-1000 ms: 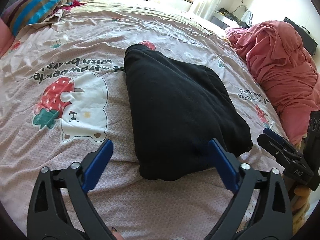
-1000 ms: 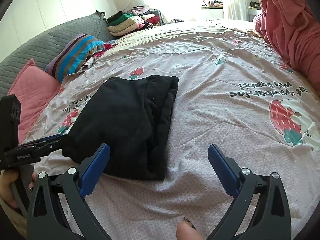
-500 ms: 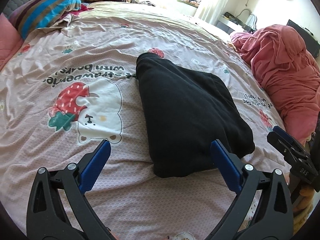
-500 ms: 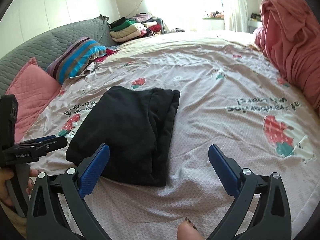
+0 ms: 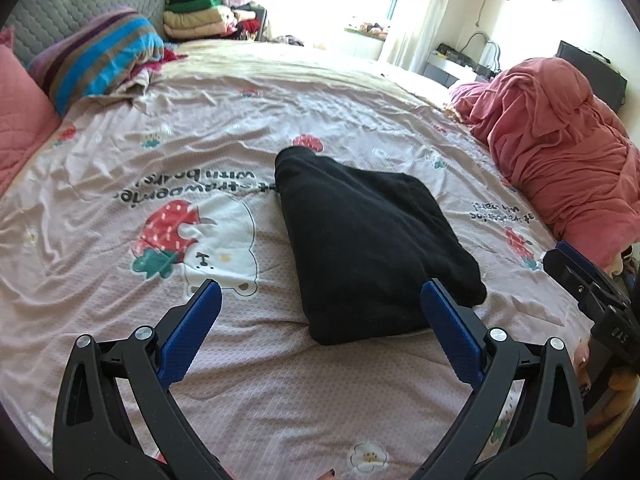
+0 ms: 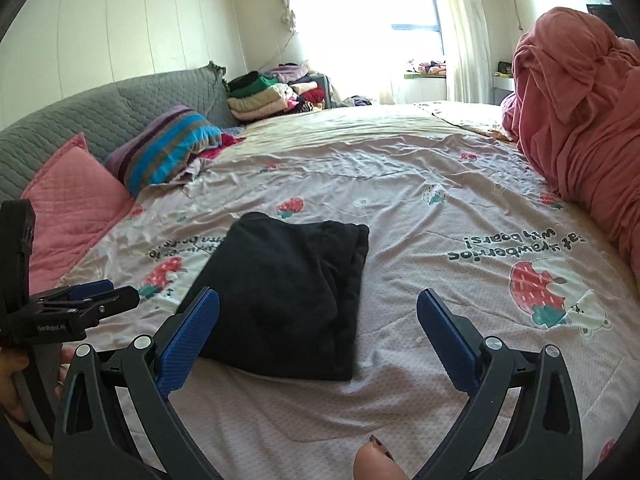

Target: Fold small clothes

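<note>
A folded black garment [image 5: 368, 236] lies flat on the pink strawberry-print bedsheet [image 5: 180, 152]. My left gripper [image 5: 320, 312] is open, held back from the garment's near edge with nothing between its blue pads. In the right wrist view the same black garment [image 6: 288, 288] lies ahead and slightly left of my right gripper [image 6: 318, 316], which is also open and empty. The right gripper [image 5: 592, 300] shows at the right edge of the left wrist view. The left gripper [image 6: 84, 304] shows at the left edge of the right wrist view, held by a hand [image 6: 12, 376].
A heap of pinkish-red fabric [image 5: 560, 152] lies on the bed's right side. A striped pillow [image 6: 164, 148] and a pink pillow [image 6: 72, 204] rest against a grey headboard [image 6: 100, 112]. Folded clothes [image 6: 272, 96] are stacked at the far end.
Both grippers have drawn back and tilted up from the black garment, which now sits farther off in both views. The garment itself has not moved. Both stay open.
</note>
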Demonstrator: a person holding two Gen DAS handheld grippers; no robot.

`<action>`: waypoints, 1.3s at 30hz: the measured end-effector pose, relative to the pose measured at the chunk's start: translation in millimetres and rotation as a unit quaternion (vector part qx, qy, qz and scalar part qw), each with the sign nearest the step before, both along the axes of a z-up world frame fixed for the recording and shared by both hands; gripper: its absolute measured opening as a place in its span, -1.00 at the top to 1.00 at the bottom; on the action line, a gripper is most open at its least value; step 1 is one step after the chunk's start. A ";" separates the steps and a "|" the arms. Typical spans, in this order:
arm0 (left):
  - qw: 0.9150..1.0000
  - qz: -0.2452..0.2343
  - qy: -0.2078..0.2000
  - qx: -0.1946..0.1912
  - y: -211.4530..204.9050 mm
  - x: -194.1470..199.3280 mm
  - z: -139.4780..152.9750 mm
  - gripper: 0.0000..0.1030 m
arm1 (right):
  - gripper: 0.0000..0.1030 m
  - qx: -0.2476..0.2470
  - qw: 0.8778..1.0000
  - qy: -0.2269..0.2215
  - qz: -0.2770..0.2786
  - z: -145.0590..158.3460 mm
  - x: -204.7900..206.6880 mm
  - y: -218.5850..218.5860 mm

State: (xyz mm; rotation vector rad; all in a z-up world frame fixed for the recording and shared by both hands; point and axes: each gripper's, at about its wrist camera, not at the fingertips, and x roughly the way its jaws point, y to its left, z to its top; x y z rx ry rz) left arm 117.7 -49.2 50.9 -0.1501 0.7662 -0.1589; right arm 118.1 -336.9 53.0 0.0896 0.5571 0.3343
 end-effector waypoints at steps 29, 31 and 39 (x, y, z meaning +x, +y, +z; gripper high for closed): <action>0.999 0.023 -0.026 0.000 37.8 -80.7 -21.4 -0.82 | -0.91 -0.017 0.999 0.018 -0.047 -41.7 -81.5 38.0; 0.999 0.027 -0.024 0.000 38.6 -83.3 -25.3 -0.82 | -0.91 -0.013 0.998 0.031 -0.056 -49.1 -81.9 36.1; 1.000 0.018 -0.016 -0.003 34.5 -90.5 -39.4 -0.82 | -0.91 -0.029 0.996 0.056 -0.060 -70.5 -87.2 38.7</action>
